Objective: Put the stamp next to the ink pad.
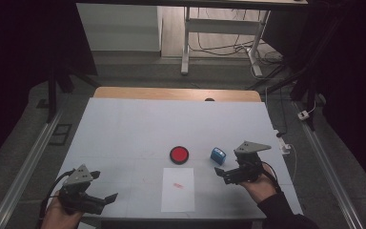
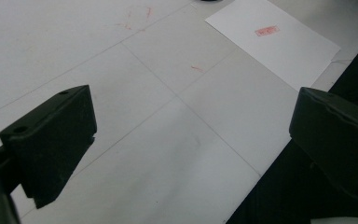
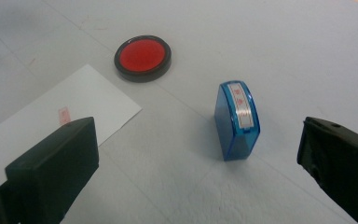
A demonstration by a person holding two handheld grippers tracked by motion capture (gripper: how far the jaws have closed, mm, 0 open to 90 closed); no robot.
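Observation:
A blue self-inking stamp stands on the white table, right of a round red ink pad in a black rim. In front of the pad lies a white paper sheet bearing a small red stamp mark. My right gripper is open just in front of the stamp, holding nothing, and the stamp sits between and beyond its jaws. My left gripper is open over bare table at the front left corner.
Faint red smudges mark the table surface left of the paper. The table's front edge lies close under the left gripper. A wooden strip runs along the far edge. Desk legs and cables stand on the floor beyond.

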